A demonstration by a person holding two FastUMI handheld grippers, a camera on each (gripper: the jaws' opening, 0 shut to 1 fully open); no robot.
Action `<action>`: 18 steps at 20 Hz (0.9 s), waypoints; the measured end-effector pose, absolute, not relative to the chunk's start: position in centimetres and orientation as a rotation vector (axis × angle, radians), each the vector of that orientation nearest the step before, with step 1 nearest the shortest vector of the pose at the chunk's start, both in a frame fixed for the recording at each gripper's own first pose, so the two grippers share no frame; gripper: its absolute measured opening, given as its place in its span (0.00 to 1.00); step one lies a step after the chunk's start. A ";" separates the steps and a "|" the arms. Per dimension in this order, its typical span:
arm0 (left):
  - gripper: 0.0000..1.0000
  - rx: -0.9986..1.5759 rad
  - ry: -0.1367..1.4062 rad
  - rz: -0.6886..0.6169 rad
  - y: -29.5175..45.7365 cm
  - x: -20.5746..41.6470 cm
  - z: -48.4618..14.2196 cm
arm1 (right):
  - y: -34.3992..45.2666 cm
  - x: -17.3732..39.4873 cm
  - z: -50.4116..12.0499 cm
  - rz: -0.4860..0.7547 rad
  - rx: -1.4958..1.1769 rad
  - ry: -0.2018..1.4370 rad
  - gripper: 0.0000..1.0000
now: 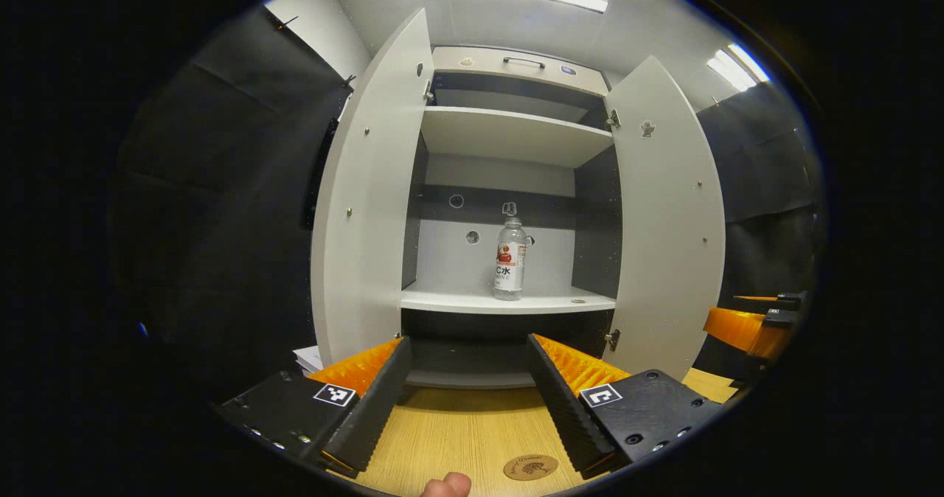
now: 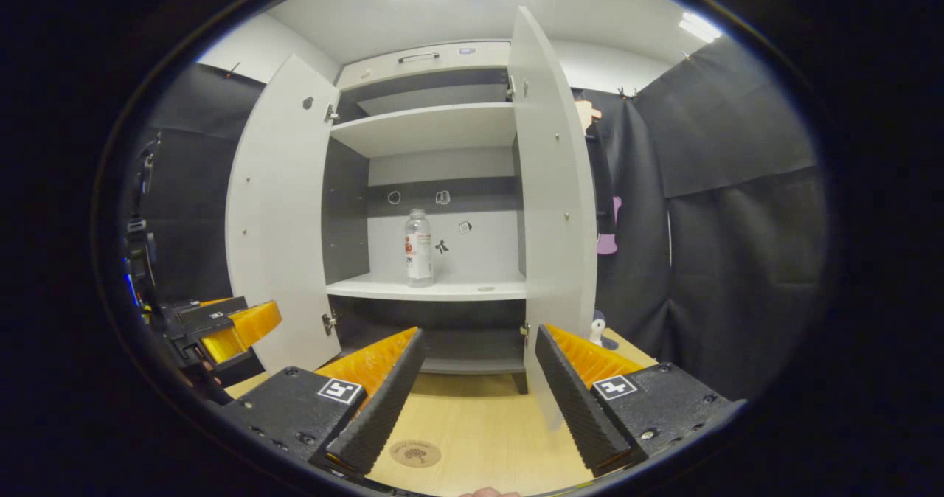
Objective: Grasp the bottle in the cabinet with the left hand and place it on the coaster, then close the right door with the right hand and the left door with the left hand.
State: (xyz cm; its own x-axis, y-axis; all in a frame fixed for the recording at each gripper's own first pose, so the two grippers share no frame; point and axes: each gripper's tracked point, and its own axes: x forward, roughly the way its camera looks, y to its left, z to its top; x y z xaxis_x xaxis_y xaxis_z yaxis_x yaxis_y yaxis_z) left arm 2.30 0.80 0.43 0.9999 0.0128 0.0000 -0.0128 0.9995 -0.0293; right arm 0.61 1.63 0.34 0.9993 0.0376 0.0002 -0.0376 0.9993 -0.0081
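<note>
Bottle (image 1: pixel 510 259) stands upright on the lower shelf (image 1: pixel 509 303) of the cabinet, right of shelf centre and near the back panel; cap on, clear body, label facing out. Untouched; the grasp is not yet begun. Both doors hang open: left door (image 1: pixel 372 195) and right door (image 1: pixel 667 224) swing outward from the shelf, which leaves a straight path in to the bottle.

Coaster (image 1: pixel 531 467) lies flat on the wooden tabletop (image 1: pixel 457 431), in front of and below the shelf, bare. Placement there is a short carry out and down, I judge.

Left gripper (image 1: pixel 466 394) is held level, in front of the shelf and aimed at the bottle, fingers spread wide with nothing between them. Right gripper (image 2: pixel 478 401) likewise released and empty, lined up with the edge of the right door (image 2: pixel 553 209), probably waiting its turn.

The left gripper view shows a fingertip (image 1: pixel 446 485) at the bottom edge. The right gripper view shows the bottle (image 2: pixel 418 248) from its side, label turned partly away, plus a small figure (image 2: pixel 599 331) on the table beyond the right door; too small to identify.
</note>
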 end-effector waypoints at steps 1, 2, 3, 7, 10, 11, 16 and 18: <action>0.94 -0.023 0.001 0.007 0.5 2.7 0.6 | 1.6 0.6 0.3 0.038 -0.011 -0.002 0.94; 0.94 -0.015 -0.002 -0.003 0.2 3.1 0.8 | 1.6 0.6 0.4 0.038 -0.012 -0.004 0.94; 0.94 -0.007 -0.009 -0.012 -0.1 3.6 1.2 | 1.5 0.6 0.5 0.038 -0.011 -0.006 0.94; 0.94 0.009 -0.051 -0.073 -2.3 6.3 2.8 | 1.0 0.6 0.6 0.026 -0.007 -0.012 0.94; 0.94 -0.003 -0.078 -0.133 -4.4 9.4 4.2 | 0.2 0.5 0.7 0.005 -0.009 -0.014 0.94; 0.94 -0.011 -0.092 -0.151 -5.1 10.5 4.7 | -0.2 0.4 0.7 -0.006 -0.005 -0.017 0.94; 0.95 -0.025 -0.101 -0.201 -7.6 17.2 5.9 | -1.2 0.0 0.0 -0.044 0.005 0.006 0.94; 0.94 0.011 -0.101 -0.194 -7.7 20.0 5.9 | -1.6 -0.1 -0.2 -0.060 0.007 0.014 0.94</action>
State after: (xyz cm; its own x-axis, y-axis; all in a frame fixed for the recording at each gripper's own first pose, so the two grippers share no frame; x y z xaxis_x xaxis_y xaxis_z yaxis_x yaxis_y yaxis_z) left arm 20.02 -7.73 5.90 0.9762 -0.1931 0.0990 0.1920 0.9812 0.0204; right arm -0.08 -1.64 -0.21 0.9981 -0.0597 -0.0138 0.0598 0.9982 0.0061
